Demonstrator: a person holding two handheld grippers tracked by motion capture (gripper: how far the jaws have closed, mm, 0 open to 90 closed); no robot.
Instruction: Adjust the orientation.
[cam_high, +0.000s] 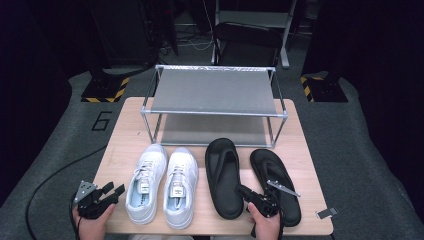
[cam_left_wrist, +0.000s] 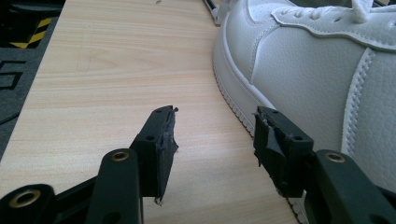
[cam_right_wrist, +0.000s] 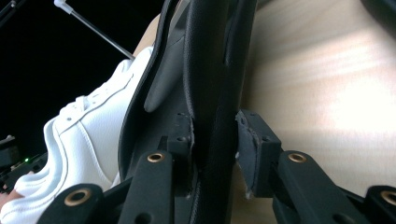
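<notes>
Right gripper (cam_high: 242, 191) straddles the side edge of the left black sandal (cam_high: 223, 175), jaws nearly closed, one possibly not touching. Left gripper (cam_high: 113, 191) wide open, empty, beside the white sneaker (cam_high: 145, 182). Probably shelving shoes; next: firm the pinch, lift onto rack (cam_high: 215, 92). Pale wood table (cam_high: 120, 145); dark room, grey floor.

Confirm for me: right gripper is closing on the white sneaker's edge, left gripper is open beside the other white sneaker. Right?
Not quite. The right gripper has its jaws around the edge of a black sandal, not a white sneaker, as the right gripper view shows. The left gripper is indeed open beside a white sneaker.
</notes>
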